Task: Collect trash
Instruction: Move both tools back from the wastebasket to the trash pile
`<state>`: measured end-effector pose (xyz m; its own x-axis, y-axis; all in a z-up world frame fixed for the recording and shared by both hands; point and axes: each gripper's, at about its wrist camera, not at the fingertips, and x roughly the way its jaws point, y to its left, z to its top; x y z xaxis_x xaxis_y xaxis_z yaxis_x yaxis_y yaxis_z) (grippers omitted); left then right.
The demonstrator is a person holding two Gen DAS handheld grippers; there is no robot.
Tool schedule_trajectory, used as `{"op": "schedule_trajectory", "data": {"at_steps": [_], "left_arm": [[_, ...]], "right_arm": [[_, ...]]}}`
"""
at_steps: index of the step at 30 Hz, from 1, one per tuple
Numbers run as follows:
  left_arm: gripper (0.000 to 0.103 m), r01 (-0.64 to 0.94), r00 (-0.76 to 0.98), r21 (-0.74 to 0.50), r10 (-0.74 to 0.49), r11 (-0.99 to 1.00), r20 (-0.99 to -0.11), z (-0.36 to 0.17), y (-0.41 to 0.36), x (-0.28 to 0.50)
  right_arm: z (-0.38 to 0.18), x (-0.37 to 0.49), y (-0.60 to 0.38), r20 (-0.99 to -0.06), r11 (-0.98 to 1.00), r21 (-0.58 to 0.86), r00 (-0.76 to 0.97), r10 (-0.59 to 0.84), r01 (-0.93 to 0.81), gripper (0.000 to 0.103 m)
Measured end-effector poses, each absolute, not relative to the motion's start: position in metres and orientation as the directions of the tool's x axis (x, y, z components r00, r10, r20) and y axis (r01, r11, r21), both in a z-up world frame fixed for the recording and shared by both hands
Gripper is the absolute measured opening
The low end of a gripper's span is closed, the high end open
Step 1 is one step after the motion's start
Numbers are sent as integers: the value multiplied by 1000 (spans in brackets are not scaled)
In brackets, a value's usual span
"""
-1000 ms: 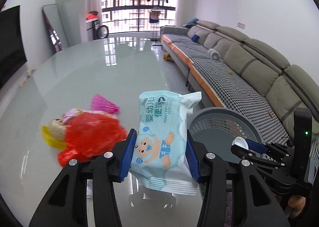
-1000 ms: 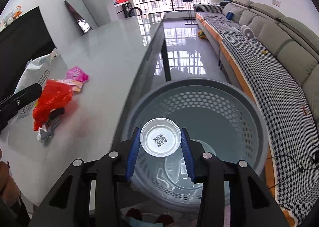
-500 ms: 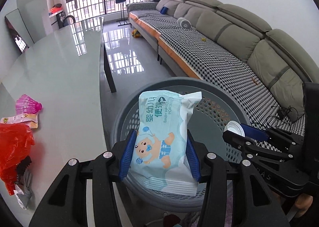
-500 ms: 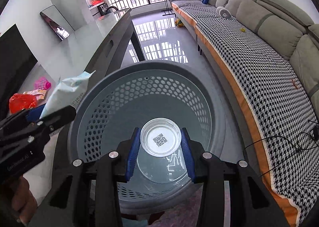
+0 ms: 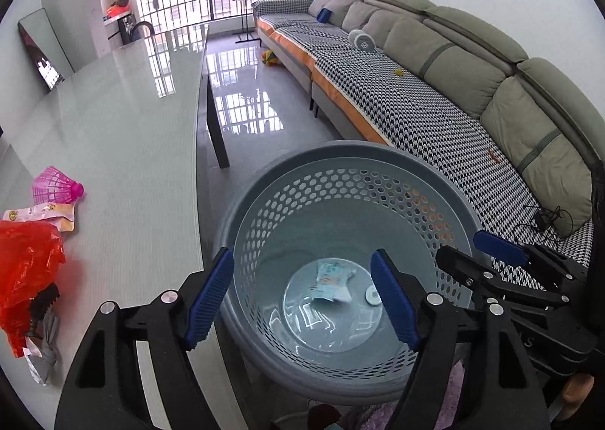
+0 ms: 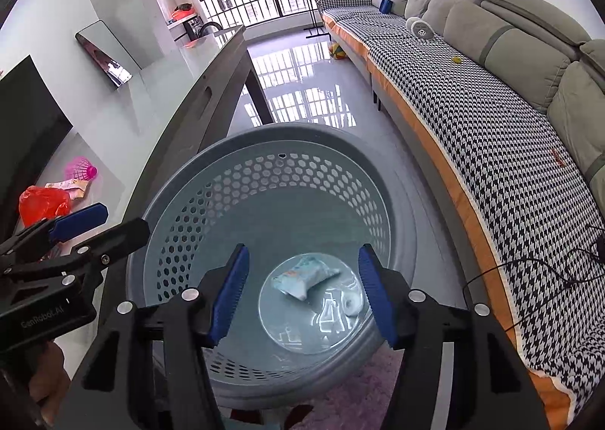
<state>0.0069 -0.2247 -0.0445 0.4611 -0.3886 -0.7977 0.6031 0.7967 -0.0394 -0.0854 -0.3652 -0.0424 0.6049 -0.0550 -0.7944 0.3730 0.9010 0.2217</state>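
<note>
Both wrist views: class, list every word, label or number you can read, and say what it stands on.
"GenRoboLAI", roughly as it reads, faint: on the black body of the left hand-held gripper.
Wipes pack in the basket: print too small and blurred to read.
Snack wrapper on the table: round logo and print unreadable.
Small round lid: no readable mark.

Perforated plastic basket point(image 5: 340, 180), seemingly matt; glossy smooth table point(image 5: 113, 127).
</note>
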Motion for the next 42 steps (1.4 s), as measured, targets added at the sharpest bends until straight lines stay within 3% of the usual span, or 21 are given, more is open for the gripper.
{"op": "schedule_trajectory", "data": {"at_steps": [10,24,42], "left_arm": [[85,577,494,-41,-388,816,-778,-36,-207,1],[90,483,574,-46,-356,874,-737,-12,-147,-4],[92,183,656,-18,-136,983,-742,-12,-6,7]], "right_arm": [[-39,-90,-350,-789,908,226,613,-41,351,59],[-25,-83,-310,-764,931,241,645,9,274,68],[-15,-33,-198,-758,968,250,628,178,27,71]]}}
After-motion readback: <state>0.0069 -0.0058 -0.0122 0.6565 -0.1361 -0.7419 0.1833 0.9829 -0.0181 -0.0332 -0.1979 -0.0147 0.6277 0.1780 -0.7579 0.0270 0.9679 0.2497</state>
